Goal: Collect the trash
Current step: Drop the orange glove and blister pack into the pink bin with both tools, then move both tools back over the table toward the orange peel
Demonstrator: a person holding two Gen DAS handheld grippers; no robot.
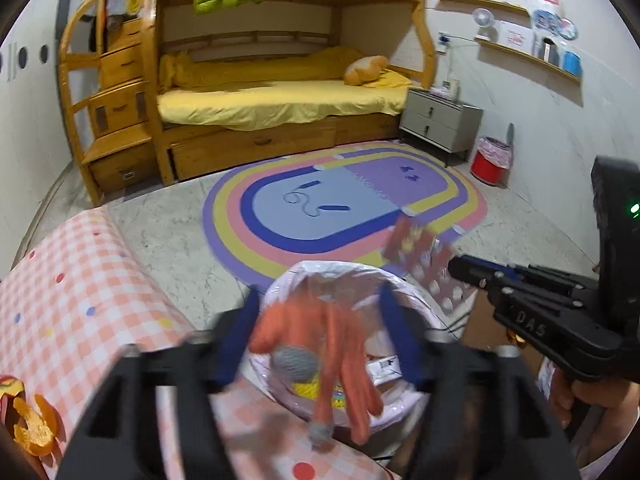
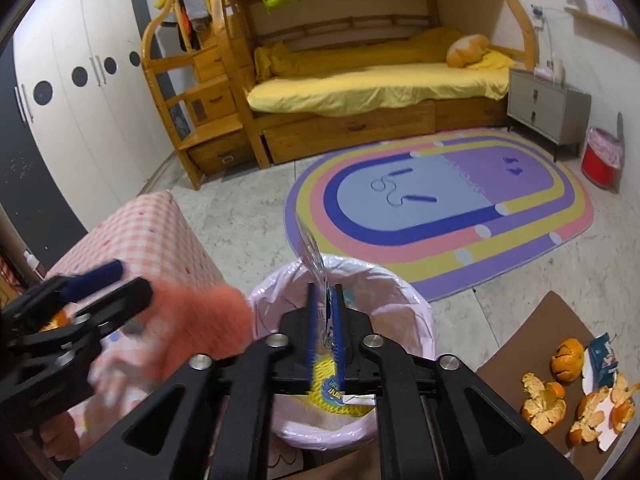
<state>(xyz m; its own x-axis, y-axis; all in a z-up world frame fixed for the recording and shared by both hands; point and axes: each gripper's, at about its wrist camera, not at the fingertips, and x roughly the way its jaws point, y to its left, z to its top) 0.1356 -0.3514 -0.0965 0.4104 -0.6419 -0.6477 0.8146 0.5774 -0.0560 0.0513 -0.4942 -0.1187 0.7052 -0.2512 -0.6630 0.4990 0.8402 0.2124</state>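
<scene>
One "DAS" mark, right tongs [image 1: 454, 268]

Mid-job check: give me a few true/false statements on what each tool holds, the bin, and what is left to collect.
1. The right tool is shut on a blister pack. True.
2. The left tool is clamped on the orange glove. False: its fingers stand apart, and the glove hangs blurred between them above the bin; contact cannot be made out.
3. The bin has a pink liner and already holds a yellow wrapper. True.
4. The orange peels are all in the bin. False: several lie on the brown surface to the right, beside a torn packet.
5. The bin stands on the rug. False: it stands on bare floor in front of it.
</scene>
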